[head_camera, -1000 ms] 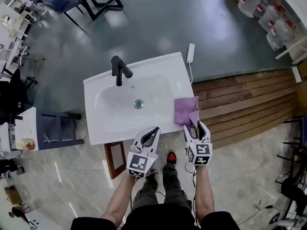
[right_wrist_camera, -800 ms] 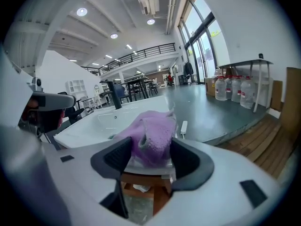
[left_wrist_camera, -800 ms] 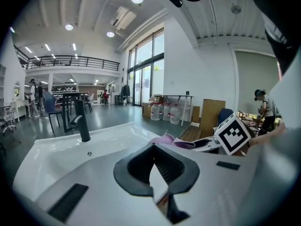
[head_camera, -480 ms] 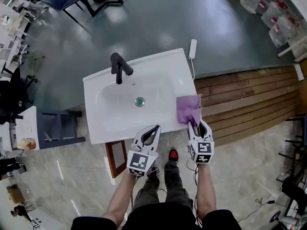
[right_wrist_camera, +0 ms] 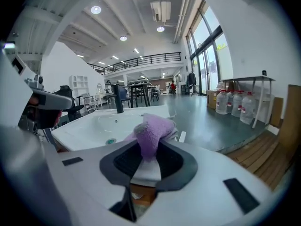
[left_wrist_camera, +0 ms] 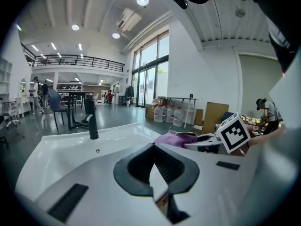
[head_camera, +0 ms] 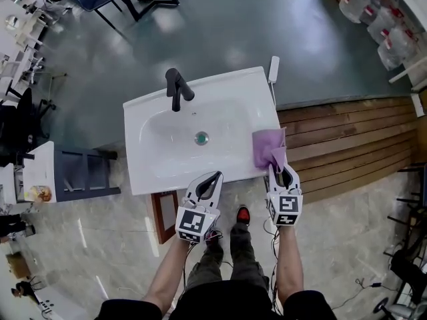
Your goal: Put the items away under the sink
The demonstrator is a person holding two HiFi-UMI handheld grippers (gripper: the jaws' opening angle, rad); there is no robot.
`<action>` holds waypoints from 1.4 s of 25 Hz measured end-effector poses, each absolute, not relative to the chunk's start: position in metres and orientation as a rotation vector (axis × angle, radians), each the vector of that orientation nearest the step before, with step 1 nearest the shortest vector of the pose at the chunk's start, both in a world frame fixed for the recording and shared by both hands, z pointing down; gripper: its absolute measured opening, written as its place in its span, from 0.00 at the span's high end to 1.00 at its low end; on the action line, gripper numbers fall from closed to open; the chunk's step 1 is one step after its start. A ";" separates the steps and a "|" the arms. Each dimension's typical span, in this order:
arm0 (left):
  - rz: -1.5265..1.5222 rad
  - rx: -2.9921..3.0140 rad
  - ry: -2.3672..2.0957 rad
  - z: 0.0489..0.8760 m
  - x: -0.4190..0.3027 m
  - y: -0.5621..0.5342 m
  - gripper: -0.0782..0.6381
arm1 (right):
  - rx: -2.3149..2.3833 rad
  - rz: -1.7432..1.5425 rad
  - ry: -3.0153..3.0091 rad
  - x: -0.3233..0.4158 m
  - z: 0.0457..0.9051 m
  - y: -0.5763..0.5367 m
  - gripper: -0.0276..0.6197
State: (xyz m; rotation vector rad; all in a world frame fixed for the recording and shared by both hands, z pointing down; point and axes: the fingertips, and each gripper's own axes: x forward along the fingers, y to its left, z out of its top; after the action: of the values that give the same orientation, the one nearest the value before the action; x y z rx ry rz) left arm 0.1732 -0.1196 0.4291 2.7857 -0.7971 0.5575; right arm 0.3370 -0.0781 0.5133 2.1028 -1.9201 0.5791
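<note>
A purple cloth [head_camera: 268, 149] lies on the right rim of the white sink [head_camera: 153, 179]. Its near corner is bunched up between the jaws of my right gripper [head_camera: 281, 168]. Those jaws have just been closing, and in the right gripper view the pads pinch the cloth [right_wrist_camera: 150, 131] at my right gripper [right_wrist_camera: 149, 152]. My left gripper [head_camera: 211, 178] hovers over the sink's front edge, shut and holding nothing. In the left gripper view its tips meet at my left gripper [left_wrist_camera: 151, 147], with the cloth [left_wrist_camera: 174, 138] off to the right.
A black faucet [head_camera: 177, 89] stands at the back of the basin, and a drain [head_camera: 201, 138] sits in its middle. A brown cabinet door [head_camera: 163, 215] shows below the sink's front. A wooden deck [head_camera: 347, 145] lies to the right, with water jugs [head_camera: 380, 12] beyond it.
The right gripper's jaws have closed on the cloth's near corner, which is now bunched up between them. The left gripper has stayed in place.
</note>
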 end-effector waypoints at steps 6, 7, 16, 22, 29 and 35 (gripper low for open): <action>0.535 2.865 -0.781 0.405 0.161 -0.113 0.88 | 2.125 0.495 -1.924 0.328 0.479 -0.077 0.80; 0.526 2.876 -0.780 0.400 0.158 -0.112 0.88 | 2.129 0.475 -1.928 0.325 0.472 -0.077 0.80; 0.447 2.901 -0.814 0.358 0.111 -0.103 0.88 | 2.215 0.321 -1.958 0.284 0.394 -0.055 0.80; 0.357 2.930 -0.819 0.332 0.072 -0.094 0.88 | 2.263 0.244 -1.969 0.246 0.358 -0.034 0.80; 0.315 2.968 -0.801 0.312 0.026 -0.075 0.88 | 2.294 0.180 -1.974 0.195 0.329 -0.010 0.80; 0.292 2.990 -0.787 0.306 -0.010 -0.054 0.88 | 2.301 0.152 -1.972 0.153 0.322 0.017 0.80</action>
State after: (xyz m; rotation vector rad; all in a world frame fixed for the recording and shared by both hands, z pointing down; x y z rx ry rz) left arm -0.0102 -0.0538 0.3061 2.9900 -0.7870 0.2921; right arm 0.1529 0.0171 0.3217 2.3010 -1.9716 0.1521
